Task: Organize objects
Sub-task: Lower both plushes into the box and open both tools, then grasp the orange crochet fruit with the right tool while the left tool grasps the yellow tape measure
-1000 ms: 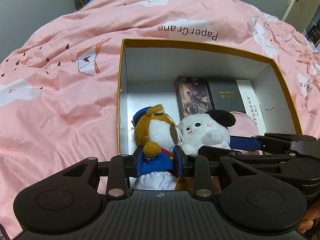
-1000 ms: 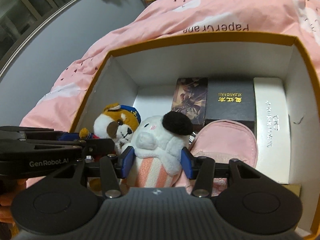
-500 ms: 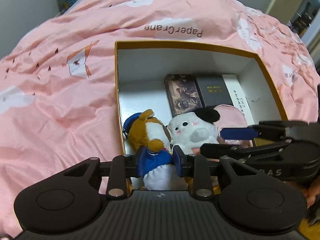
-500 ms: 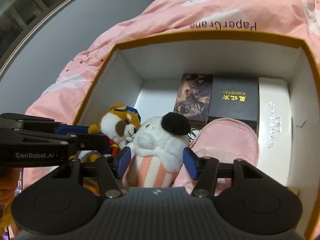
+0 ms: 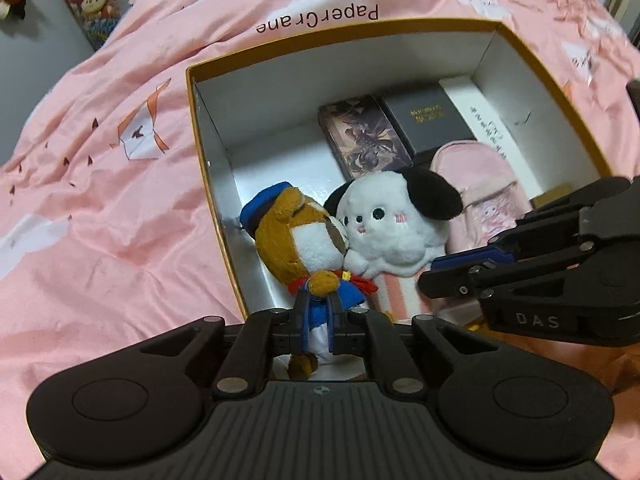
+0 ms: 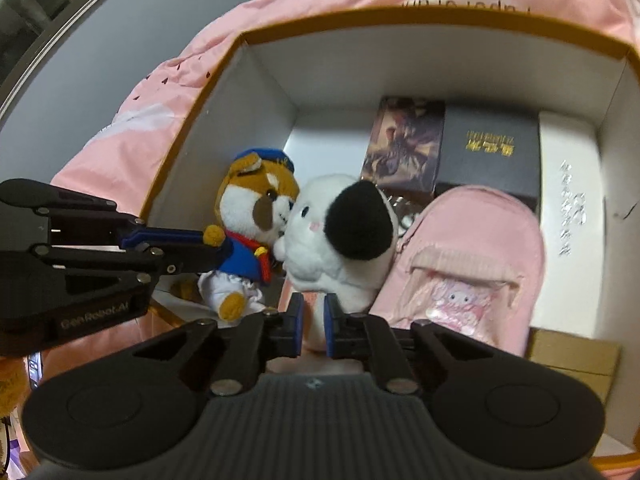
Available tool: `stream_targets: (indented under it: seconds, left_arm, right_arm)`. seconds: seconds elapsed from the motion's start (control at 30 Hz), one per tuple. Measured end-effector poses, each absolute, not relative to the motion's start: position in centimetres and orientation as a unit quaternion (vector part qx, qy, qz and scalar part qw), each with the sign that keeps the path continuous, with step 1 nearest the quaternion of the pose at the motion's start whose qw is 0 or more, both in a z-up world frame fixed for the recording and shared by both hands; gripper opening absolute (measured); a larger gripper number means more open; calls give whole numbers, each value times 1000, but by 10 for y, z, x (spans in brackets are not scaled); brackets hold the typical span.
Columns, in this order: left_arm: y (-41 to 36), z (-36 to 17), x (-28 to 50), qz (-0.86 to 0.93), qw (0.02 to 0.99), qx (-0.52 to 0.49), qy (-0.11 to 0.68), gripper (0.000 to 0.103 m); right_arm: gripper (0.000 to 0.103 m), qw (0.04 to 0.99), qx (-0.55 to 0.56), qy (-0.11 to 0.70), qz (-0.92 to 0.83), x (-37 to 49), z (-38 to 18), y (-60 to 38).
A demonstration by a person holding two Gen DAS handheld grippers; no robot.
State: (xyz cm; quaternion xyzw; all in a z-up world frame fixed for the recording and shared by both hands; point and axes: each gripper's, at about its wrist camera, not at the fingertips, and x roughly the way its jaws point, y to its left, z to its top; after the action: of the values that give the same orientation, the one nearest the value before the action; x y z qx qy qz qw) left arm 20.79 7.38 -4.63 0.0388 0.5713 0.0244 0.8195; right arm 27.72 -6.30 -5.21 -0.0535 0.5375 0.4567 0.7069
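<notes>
A brown dog plush (image 5: 304, 236) in a blue cap and coat stands in the near left of the orange-rimmed box (image 5: 192, 92). My left gripper (image 5: 318, 320) is shut on its body. A white plush (image 5: 392, 224) with a black ear leans against it. My right gripper (image 6: 312, 320) is shut on the white plush's (image 6: 336, 228) striped lower body. The dog plush (image 6: 252, 208) also shows in the right wrist view, held by the left gripper's fingers (image 6: 172, 240).
In the box lie a pink pouch (image 6: 460, 264), an illustrated box (image 6: 404, 144), a dark box (image 6: 488, 152) and a white box (image 6: 568, 216). A small cardboard box (image 6: 572, 356) sits at the near right. The box rests on a pink bedspread (image 5: 100, 184).
Both grippers have closed from wide to narrow on their plush toys. Both toys now stand higher and closer together in the box.
</notes>
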Motion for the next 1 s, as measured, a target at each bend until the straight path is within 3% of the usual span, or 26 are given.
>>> stream_targets:
  seconds: [0.17,0.43,0.53,0.67,0.73,0.93,1.0]
  left_arm:
    - [71,-41,204,31,831,42,554,9]
    - [53,3,153,-44,904,22,424,10]
    - [41,13,130,-83,914,8,397,10]
    - [25,-5,110,-102,901,-7,421,10]
    - [17,-24,108,-91,889,-2,448,10]
    - [0,-64,102,-52,857,60,510,10]
    - [-2,-68,98,-50,854,57,515,10]
  right_arm:
    - [13,717,-56,527,452,273,-45,-67]
    - [15,770,-43,452,448,241,3,-105]
    - [21,790,-35,428,438,219,17,-128]
    - [22,807,-26,422,413,184,10,-161]
    - [27,806,-40,439,394,169,-8,-169]
    - [31,781,-77,490,380,134,-53,-162]
    - [42,775,-97,492,384,127,-58,-156]
